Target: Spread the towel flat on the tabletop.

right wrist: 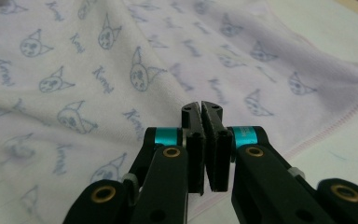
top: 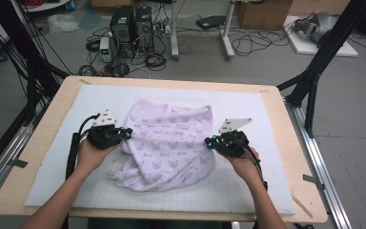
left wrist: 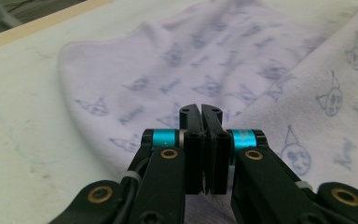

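Observation:
A pale lilac cloth (top: 169, 143) printed with small blue cat faces lies rumpled and loosely folded in the middle of the white gridded mat (top: 248, 109). My left gripper (top: 126, 134) sits at the cloth's left edge, its jaws pressed together on a fold of the fabric. In the left gripper view the closed tips (left wrist: 200, 109) point across the cloth (left wrist: 205, 60), and fabric runs under them. My right gripper (top: 210, 141) is at the cloth's right edge, shut on the hemmed border. In the right gripper view the tips (right wrist: 201, 106) lie over the cloth (right wrist: 121, 70).
The mat covers a wooden table (top: 295, 157) with bare mat in front of and on both sides of the cloth. Black frame struts (top: 314, 71) stand at the table's right and left. On the floor beyond are computer towers (top: 131, 26), cables and a cardboard box (top: 264, 12).

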Demonstrator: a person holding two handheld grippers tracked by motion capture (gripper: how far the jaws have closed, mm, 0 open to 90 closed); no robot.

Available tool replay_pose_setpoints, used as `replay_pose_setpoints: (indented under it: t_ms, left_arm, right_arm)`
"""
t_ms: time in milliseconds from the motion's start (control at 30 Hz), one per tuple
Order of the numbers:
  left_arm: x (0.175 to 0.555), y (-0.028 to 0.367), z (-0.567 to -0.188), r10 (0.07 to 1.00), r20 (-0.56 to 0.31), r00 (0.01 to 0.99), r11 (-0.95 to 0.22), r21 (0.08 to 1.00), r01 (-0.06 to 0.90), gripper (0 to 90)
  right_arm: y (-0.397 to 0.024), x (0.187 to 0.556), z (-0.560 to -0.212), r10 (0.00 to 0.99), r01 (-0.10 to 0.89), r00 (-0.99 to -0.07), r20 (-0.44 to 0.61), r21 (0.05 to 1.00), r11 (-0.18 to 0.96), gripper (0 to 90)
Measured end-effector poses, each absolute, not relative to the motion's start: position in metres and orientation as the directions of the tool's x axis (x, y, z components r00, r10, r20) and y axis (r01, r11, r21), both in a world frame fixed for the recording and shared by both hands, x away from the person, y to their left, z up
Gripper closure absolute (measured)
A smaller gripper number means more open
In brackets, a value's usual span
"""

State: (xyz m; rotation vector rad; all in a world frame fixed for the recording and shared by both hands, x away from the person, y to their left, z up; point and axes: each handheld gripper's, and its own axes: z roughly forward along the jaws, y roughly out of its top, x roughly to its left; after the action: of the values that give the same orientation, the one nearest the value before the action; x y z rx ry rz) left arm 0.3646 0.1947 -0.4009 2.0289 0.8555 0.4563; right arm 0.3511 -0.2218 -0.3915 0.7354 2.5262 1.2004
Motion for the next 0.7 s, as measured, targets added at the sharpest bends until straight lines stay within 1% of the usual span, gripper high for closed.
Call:
replay_pose_setpoints:
  t_ms: [33,167,200,267,333,367,467,533,600,667,700]
  left_arm:
    - [0.371,0.193,-0.405,0.728,0.017,0.686,-0.404,0.818,0.409,87.3]
    - [0.386,0.189,-0.421,0.731,-0.008,0.682,-0.411,0.792,0.451,86.5]
    - [0.385,0.190,-0.421,0.723,-0.010,0.691,-0.420,0.788,0.450,85.1]
    - [0.382,0.194,-0.418,0.722,-0.010,0.692,-0.412,0.797,0.442,78.1]
    - [0.376,0.200,-0.411,0.719,-0.019,0.694,-0.394,0.812,0.431,72.4]
    - [0.372,0.203,-0.407,0.716,-0.014,0.698,-0.393,0.818,0.420,70.3]
    - [0.359,0.209,-0.398,0.703,0.000,0.711,-0.395,0.831,0.391,65.8]
    - [0.349,0.212,-0.394,0.694,0.017,0.720,-0.405,0.836,0.371,63.5]
    - [0.339,0.214,-0.391,0.685,0.025,0.728,-0.410,0.840,0.357,61.1]
    - [0.330,0.215,-0.390,0.679,0.038,0.733,-0.417,0.842,0.343,59.6]
    - [0.326,0.216,-0.389,0.674,0.027,0.738,-0.408,0.847,0.342,58.5]
  right_arm:
    - [-0.222,0.359,-0.396,0.555,0.355,-0.832,0.004,0.772,0.527,88.2]
    - [-0.221,0.383,-0.418,0.590,0.432,-0.806,0.048,0.728,0.533,87.6]
    - [-0.220,0.386,-0.421,0.591,0.445,-0.804,0.058,0.719,0.534,86.7]
    - [-0.220,0.386,-0.422,0.591,0.445,-0.805,0.062,0.722,0.530,82.3]
    - [-0.222,0.382,-0.416,0.590,0.426,-0.806,0.053,0.744,0.515,76.0]
    - [-0.223,0.378,-0.412,0.589,0.419,-0.806,0.051,0.753,0.507,74.3]
    - [-0.227,0.364,-0.399,0.574,0.384,-0.818,0.043,0.785,0.487,68.8]
    - [-0.227,0.353,-0.391,0.560,0.367,-0.827,0.036,0.790,0.491,64.8]
    - [-0.226,0.339,-0.386,0.542,0.330,-0.840,0.009,0.801,0.499,64.3]
    - [-0.225,0.327,-0.386,0.525,0.313,-0.851,0.006,0.808,0.498,62.9]
    - [-0.224,0.322,-0.388,0.513,0.307,-0.859,0.004,0.805,0.508,62.7]
